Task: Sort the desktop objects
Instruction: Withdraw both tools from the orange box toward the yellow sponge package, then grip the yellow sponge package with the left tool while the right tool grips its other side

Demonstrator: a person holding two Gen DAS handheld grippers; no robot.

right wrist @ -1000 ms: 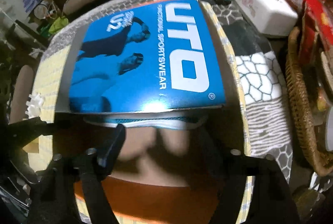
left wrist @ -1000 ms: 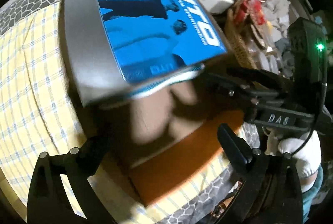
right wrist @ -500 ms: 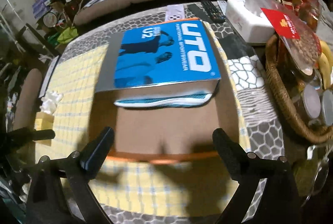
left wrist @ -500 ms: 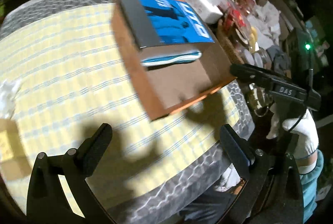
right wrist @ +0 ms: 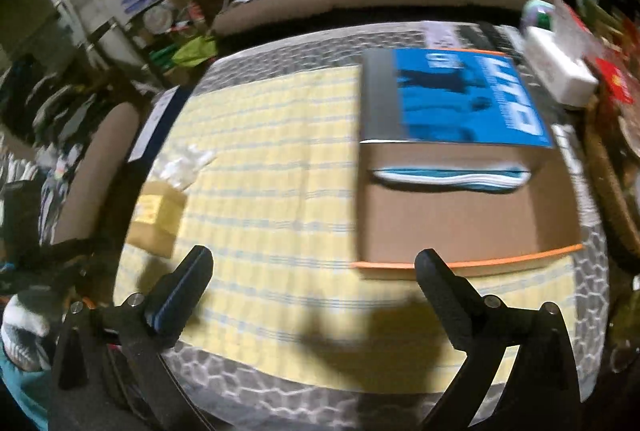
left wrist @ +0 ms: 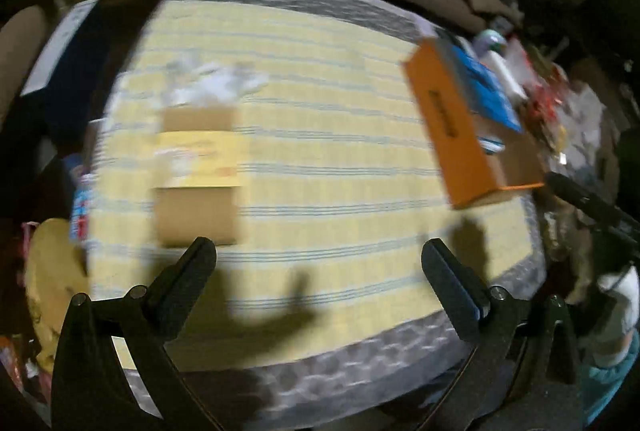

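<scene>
Now both claws, left [left wrist: 318,263] and right [right wrist: 314,271], hang released and empty, the right's jaws just widened; the orange box [right wrist: 468,207] rests on the tabletop's [right wrist: 280,191] right side, apparently parked clear of the middle.

both grippers back away from the box

a second ago the orange box [right wrist: 468,207] filled both views, with the fingers close over its open end. now the left gripper [left wrist: 320,263] has swung off toward the small cardboard box [left wrist: 196,171] and the white tissue [left wrist: 212,83], and the orange box sits far to its right. the right gripper [right wrist: 314,271] has pulled back too; its jaws have just been opening, with nothing between them.
</scene>
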